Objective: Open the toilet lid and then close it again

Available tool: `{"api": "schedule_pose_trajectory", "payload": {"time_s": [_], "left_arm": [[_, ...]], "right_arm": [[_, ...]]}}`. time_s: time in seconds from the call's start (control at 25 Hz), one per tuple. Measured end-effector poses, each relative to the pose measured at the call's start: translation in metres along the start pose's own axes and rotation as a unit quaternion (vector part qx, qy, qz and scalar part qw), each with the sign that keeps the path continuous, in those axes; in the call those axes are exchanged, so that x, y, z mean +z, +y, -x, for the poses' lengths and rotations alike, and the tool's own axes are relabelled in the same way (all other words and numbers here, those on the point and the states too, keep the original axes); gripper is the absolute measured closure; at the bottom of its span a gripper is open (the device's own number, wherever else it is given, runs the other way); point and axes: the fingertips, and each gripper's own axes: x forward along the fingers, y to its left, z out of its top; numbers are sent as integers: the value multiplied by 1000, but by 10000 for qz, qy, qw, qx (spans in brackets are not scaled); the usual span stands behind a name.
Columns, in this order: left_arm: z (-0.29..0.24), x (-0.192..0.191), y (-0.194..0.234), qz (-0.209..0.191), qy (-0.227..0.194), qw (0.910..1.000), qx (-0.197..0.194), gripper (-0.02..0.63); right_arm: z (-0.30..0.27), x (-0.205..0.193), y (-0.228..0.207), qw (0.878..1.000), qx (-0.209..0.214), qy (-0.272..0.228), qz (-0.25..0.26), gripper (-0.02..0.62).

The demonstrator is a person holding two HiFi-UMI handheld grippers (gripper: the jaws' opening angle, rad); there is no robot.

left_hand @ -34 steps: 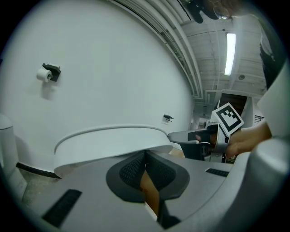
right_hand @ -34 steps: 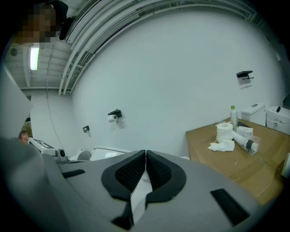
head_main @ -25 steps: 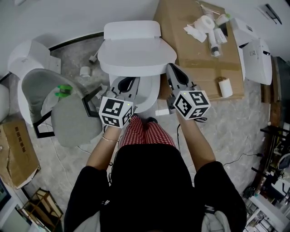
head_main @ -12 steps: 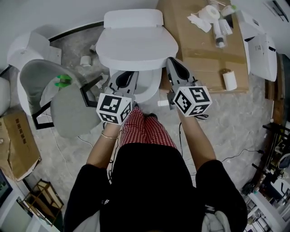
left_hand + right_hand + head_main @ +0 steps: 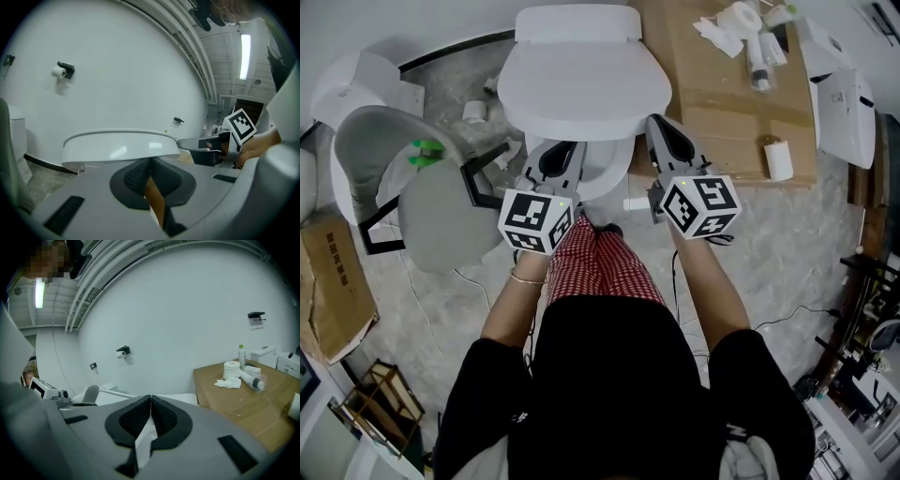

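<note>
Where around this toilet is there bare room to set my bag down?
Best is the bare middle of the cardboard sheet, between the tissues and tubes at its far end and the paper roll near its front edge. The marble floor right of the person is open too. Left of the toilet, a grey chair crowds things.

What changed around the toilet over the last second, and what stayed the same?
The toilet lid reaches further over the bowl, toward the person, apparently swinging down. Nothing was taken hold of or let go. The left tongs and right tongs stay shut, empty, near its front.
</note>
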Motion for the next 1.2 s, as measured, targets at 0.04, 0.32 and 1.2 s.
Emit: {"api": "schedule_pose_trajectory", "payload": {"time_s": [0.04,0.32,1.2], "left_arm": [[1,-2,0,1,2,10000,10,603],[5,-13,-3,2,58,10000,38,603],[13,-43,-10,-65,131,9998,99,603]], "right_arm": [[1,-1,0,10000,-3,13,17,572],[5,-12,2,10000,19,85,32,572],[16,-40,4,9992,149,287,227,572]]}}
